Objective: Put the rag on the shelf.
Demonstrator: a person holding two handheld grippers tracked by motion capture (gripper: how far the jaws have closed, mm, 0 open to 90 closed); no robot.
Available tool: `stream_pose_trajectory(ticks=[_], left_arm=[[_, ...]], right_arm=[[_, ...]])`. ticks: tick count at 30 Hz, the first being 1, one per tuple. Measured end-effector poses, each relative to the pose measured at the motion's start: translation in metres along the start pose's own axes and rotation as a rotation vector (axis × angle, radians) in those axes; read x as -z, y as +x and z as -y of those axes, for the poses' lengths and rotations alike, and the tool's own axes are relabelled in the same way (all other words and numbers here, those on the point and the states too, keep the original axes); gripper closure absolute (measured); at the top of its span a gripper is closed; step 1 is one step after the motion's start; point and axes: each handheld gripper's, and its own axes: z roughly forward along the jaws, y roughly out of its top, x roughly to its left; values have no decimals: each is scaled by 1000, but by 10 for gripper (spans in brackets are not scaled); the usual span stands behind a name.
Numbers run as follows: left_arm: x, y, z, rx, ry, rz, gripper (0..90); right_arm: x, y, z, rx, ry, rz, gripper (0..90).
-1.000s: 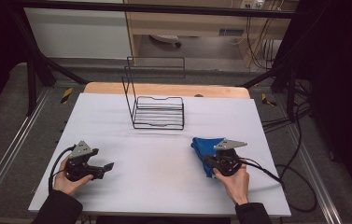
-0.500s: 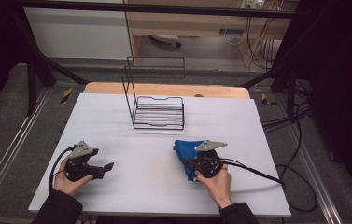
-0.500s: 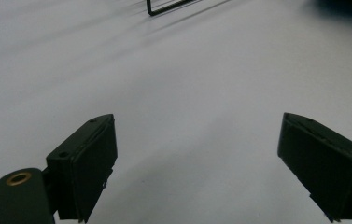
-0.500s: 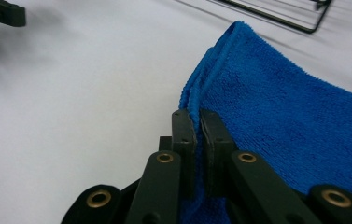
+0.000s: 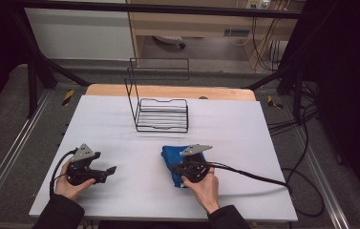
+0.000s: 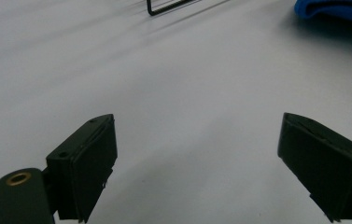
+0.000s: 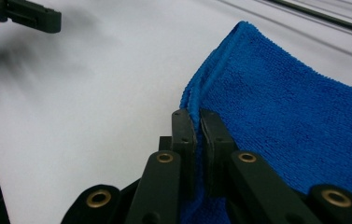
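A folded blue towel (image 5: 170, 155) lies on the white table (image 5: 244, 143), near the front centre. My right gripper (image 5: 176, 168) is shut on its folded edge; in the right gripper view the jaws pinch the blue towel (image 7: 295, 116) at the hem (image 7: 197, 114). My left gripper (image 5: 110, 170) rests at the front left, held by a hand, its jaws wide apart with bare table between them. In the left gripper view the left gripper (image 6: 197, 154) stands open, and a corner of the towel (image 6: 337, 8) shows at the top right.
A black wire rack (image 5: 161, 112) stands at the back middle of the table. A wooden board (image 5: 168, 90) runs along the far edge. Cables trail off the right side (image 5: 263, 176). Dark frame posts flank the table.
My right gripper has dragged the blue towel leftward across the table toward the centre. The left gripper has stayed in place.
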Motion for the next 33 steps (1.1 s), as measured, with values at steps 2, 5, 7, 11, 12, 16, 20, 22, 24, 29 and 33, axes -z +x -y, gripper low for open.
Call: stream_pose_trajectory(ticks=[2, 5, 7, 11, 12, 16, 20, 22, 24, 29, 33], left_arm=[[0, 0, 0, -1, 0, -1, 120], [0, 0, 0, 0, 0, 0, 120], [0, 0, 0, 0, 0, 0, 120], [0, 0, 0, -1, 1, 1, 120], [0, 0, 0, 0, 1, 1, 120], [0, 0, 0, 1, 1, 0, 120], [0, 0, 0, -1, 1, 0, 120], [0, 0, 0, 0, 2, 0, 120], [0, 0, 0, -1, 3, -1, 120], [-1, 0, 0, -4, 7, -2, 120], [-2, -1, 0, -4, 10, -3, 120]], right_arm=[[-5, 5, -1, 9, 5, -4, 859], [-15, 14, -2, 28, 22, -19, 858], [-20, 16, -1, 32, 27, -33, 856], [-27, 17, 3, 49, 50, -43, 822], [-27, 17, 4, 52, 49, -57, 787], [-20, 17, 0, 60, 20, -96, 581], [-6, 12, -5, 76, -13, -61, 496], [9, -3, -5, 60, -45, -20, 466], [20, -18, -1, 38, -51, 27, 465], [40, -56, 21, -19, -18, 118, 521], [39, -68, 43, -48, 28, 107, 571]])
